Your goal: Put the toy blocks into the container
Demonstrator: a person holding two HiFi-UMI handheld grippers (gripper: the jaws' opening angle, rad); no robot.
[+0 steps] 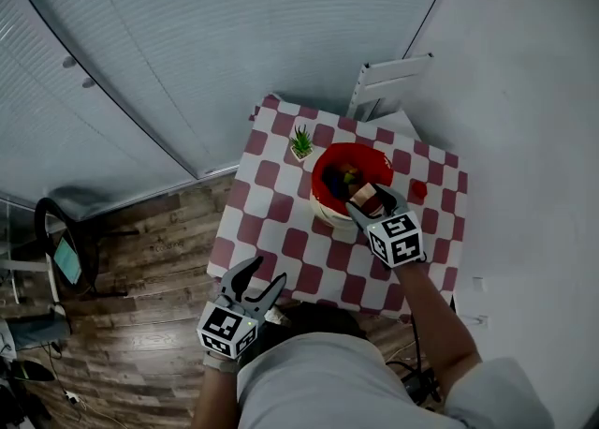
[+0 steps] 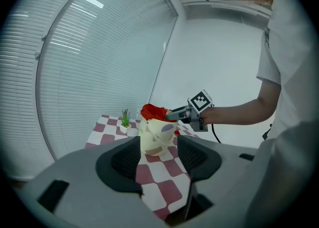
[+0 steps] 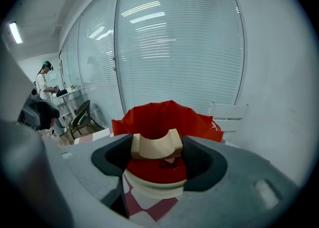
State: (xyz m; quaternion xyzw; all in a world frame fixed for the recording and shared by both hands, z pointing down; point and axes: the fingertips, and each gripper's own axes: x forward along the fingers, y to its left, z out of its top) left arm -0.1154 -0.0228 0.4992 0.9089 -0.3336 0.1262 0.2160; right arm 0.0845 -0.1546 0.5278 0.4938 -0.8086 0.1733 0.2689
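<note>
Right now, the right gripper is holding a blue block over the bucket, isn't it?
Not quite: the block is tan, not blue, as the right gripper view shows. The rest is right: the right gripper is holding it over the bucket.

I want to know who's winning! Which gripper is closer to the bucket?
Right. The right gripper holds a wooden block just above the bucket. The left gripper hangs open and empty by the table's near edge, away from the bucket.
</note>
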